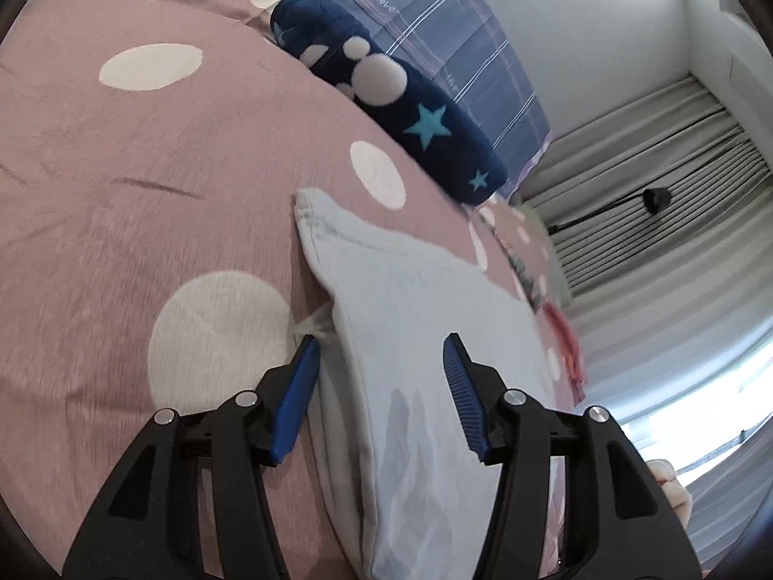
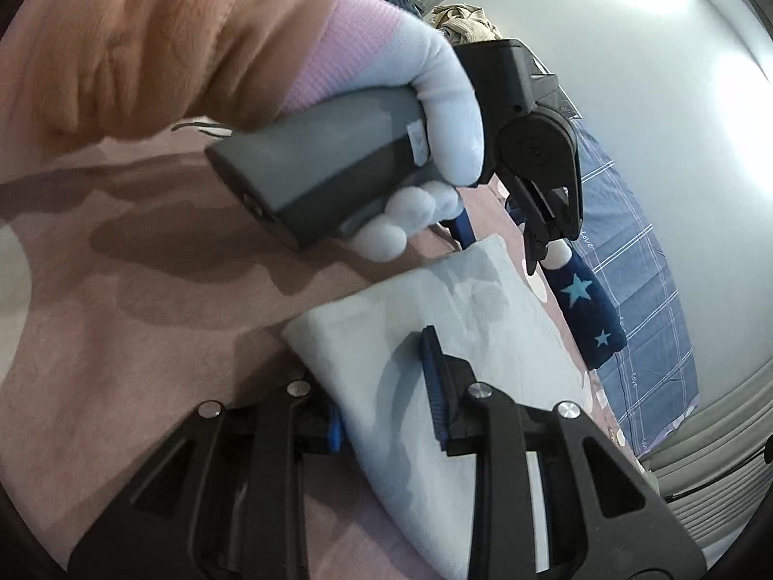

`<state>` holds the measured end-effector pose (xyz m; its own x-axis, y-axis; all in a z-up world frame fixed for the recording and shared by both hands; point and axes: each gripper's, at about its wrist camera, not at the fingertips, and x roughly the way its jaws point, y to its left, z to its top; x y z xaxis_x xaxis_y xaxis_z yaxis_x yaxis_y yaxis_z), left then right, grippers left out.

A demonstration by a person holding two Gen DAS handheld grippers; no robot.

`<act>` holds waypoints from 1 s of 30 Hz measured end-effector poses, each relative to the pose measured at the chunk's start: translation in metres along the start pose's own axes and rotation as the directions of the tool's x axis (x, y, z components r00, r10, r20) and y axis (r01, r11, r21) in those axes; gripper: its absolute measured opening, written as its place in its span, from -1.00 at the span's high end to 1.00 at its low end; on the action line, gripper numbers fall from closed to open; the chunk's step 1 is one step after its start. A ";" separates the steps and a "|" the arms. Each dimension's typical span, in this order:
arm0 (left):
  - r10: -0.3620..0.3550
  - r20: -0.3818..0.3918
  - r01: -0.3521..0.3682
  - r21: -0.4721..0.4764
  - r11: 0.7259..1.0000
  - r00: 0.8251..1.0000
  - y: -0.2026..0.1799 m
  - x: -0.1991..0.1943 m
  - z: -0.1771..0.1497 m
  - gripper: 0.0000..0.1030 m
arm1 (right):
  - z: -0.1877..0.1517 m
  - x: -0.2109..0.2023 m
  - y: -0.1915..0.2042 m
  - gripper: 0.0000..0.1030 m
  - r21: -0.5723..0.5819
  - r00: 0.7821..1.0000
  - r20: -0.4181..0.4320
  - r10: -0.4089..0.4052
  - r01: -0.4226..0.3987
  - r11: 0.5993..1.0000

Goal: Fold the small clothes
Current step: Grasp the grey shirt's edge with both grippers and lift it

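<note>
A small pale blue garment lies flat on a pink bedspread with white dots. My left gripper is open, its blue pads straddling the garment's near left edge, one pad on the bedspread side. In the right wrist view the garment lies ahead. My right gripper is open over its near corner: the right pad rests on top, the left pad is mostly hidden under the cloth edge. The gloved hand holding the left gripper reaches in from the upper left.
A navy plush pillow with stars and white dots lies at the far side of the bed, also seen in the right wrist view. Blue striped bedding lies behind it. Grey curtains and a white wall stand beyond.
</note>
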<state>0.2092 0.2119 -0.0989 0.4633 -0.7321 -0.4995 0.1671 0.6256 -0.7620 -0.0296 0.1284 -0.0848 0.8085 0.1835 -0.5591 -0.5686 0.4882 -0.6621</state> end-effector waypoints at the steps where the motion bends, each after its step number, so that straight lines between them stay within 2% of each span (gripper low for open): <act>1: -0.003 0.006 0.003 -0.003 1.000 1.000 -0.001 0.001 0.002 0.09 | 0.001 0.000 0.000 0.52 0.003 1.000 0.001 0.002 -0.002 1.000; 2: -0.007 0.014 0.007 -0.007 1.000 1.000 -0.002 0.002 0.003 0.39 | 0.001 0.000 -0.002 0.57 0.013 1.000 0.002 0.013 -0.013 1.000; 4: -0.007 0.046 0.008 -0.017 1.000 0.999 -0.006 0.002 0.007 0.68 | -0.001 -0.002 -0.008 0.76 0.045 0.999 0.014 0.035 -0.036 0.998; 7: -0.033 0.102 0.032 0.010 0.999 0.994 -0.021 0.000 0.016 0.73 | -0.004 -0.016 -0.034 0.83 0.162 0.996 0.067 0.066 -0.076 0.984; 9: -0.033 0.108 0.029 0.042 0.999 0.994 -0.038 0.001 0.021 0.77 | -0.007 -0.025 -0.049 0.85 0.234 0.993 0.085 0.080 -0.098 0.967; 13: 0.019 0.095 -0.031 0.121 0.992 0.995 -0.073 0.008 0.027 0.90 | -0.022 -0.034 -0.088 0.88 0.383 0.986 0.105 0.127 -0.158 0.910; 17: 0.067 0.088 -0.079 0.138 0.987 0.994 -0.092 0.011 0.032 0.93 | -0.045 -0.041 -0.122 0.89 0.523 0.974 0.133 0.184 -0.226 0.822; 19: 0.131 0.085 -0.142 0.137 0.980 0.988 -0.097 0.009 0.035 0.86 | -0.055 -0.035 -0.131 0.89 0.557 0.968 0.126 0.216 -0.249 0.792; 20: 0.161 0.095 -0.173 0.136 0.976 0.982 -0.099 0.005 0.036 0.55 | -0.057 -0.034 -0.130 0.90 0.564 0.967 0.123 0.224 -0.254 0.786; 21: 0.204 0.118 -0.219 0.136 0.966 0.972 -0.100 -0.003 0.036 0.12 | -0.059 -0.032 -0.131 0.90 0.567 0.964 0.125 0.237 -0.265 0.780; 23: 0.270 0.179 -0.295 0.134 0.946 0.946 -0.097 -0.026 0.031 0.00 | -0.059 -0.032 -0.127 0.90 0.561 0.956 0.133 0.260 -0.289 0.775; 24: 0.277 0.180 -0.301 0.129 0.945 0.944 -0.094 -0.033 0.027 -0.05 | -0.059 -0.033 -0.125 0.90 0.556 0.953 0.141 0.268 -0.300 0.775; 27: 0.290 0.139 -0.303 0.087 0.949 0.947 -0.074 -0.051 0.009 -0.15 | -0.056 -0.038 -0.116 0.91 0.539 0.943 0.159 0.292 -0.331 0.775; 29: 0.295 0.084 -0.298 0.039 0.954 0.952 -0.056 -0.053 -0.004 -0.17 | -0.054 -0.038 -0.113 0.92 0.533 0.938 0.166 0.304 -0.345 0.773; 30: 0.273 0.046 -0.273 -0.013 0.962 0.961 -0.045 -0.052 -0.012 -0.19 | -0.054 -0.037 -0.112 0.92 0.533 0.936 0.168 0.309 -0.350 0.771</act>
<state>0.1679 0.2186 -0.0441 0.5309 -0.5202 -0.6689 0.0236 0.7981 -0.6020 -0.0039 0.0213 -0.0166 0.6068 0.4659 -0.6439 -0.6403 0.7666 -0.0487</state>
